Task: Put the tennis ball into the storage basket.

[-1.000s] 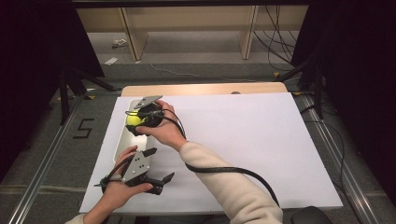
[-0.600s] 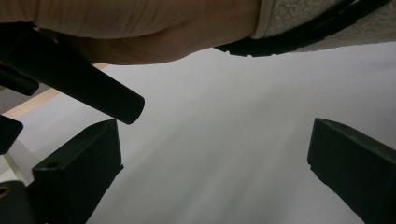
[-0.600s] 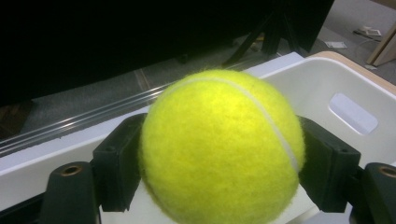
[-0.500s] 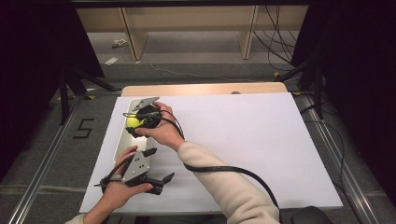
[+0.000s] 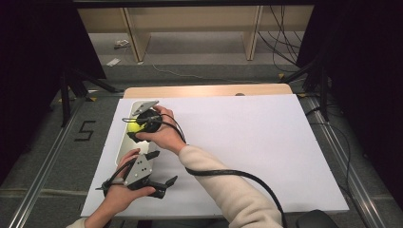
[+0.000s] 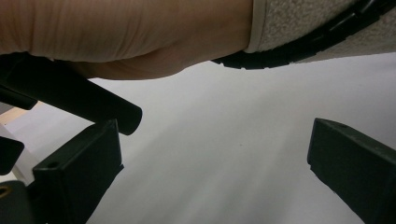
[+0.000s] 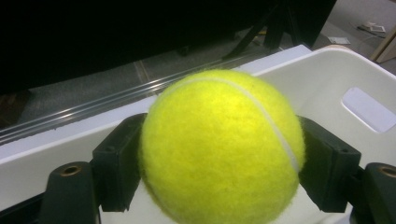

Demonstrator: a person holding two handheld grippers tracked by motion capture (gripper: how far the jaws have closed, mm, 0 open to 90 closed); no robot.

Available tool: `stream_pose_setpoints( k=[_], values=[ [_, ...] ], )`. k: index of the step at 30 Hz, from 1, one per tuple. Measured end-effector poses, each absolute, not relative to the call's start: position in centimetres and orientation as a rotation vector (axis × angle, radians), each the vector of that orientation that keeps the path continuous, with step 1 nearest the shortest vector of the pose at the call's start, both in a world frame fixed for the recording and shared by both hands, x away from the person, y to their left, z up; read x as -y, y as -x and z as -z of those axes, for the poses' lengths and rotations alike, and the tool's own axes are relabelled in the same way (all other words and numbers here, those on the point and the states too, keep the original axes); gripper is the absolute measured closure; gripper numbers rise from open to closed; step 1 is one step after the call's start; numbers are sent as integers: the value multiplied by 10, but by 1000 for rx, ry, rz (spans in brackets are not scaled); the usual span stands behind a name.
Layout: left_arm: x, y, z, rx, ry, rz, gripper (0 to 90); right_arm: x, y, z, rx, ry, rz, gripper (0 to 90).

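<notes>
A yellow tennis ball (image 7: 219, 149) is clamped between the two black jaws of my right gripper (image 7: 219, 163), which is shut on it. In the high view the ball (image 5: 135, 126) and the right gripper (image 5: 142, 124) hang over a white tray (image 5: 124, 143) at the left side of the table. My left gripper (image 5: 164, 179) rests near the front left edge, its jaws spread wide with nothing between them. From the left gripper view, the open left gripper (image 6: 215, 163) faces bare white table under the other forearm (image 6: 140, 32).
White sheet (image 5: 247, 142) covers the table, with a wooden strip (image 5: 209, 90) along its far edge. The right gripper's black cable (image 5: 237, 174) trails over the front middle. Wooden shelving (image 5: 190, 23) and cables stand on the floor beyond. A metal rail (image 5: 52, 156) runs along the left.
The right gripper with the ball has shifted slightly toward me over the tray. The left gripper has stayed in place.
</notes>
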State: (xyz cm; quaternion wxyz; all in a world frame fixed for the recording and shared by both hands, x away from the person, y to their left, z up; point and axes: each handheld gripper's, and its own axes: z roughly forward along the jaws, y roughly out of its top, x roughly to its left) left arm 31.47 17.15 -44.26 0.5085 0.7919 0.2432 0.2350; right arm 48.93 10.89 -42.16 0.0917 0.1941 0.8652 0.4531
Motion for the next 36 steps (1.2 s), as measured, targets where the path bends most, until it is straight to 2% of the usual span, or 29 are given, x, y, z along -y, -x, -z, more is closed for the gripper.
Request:
stream_pose_setpoints(
  k=[22,36],
  values=[
    [-171,-314,443,-588,-1907,-559,25,-109,-490,426,-2557,-617,-1336,229],
    [-171,-314,443,-589,-1908,-556,25,-104,-488,414,-2526,-602,-1377,194]
  ],
)
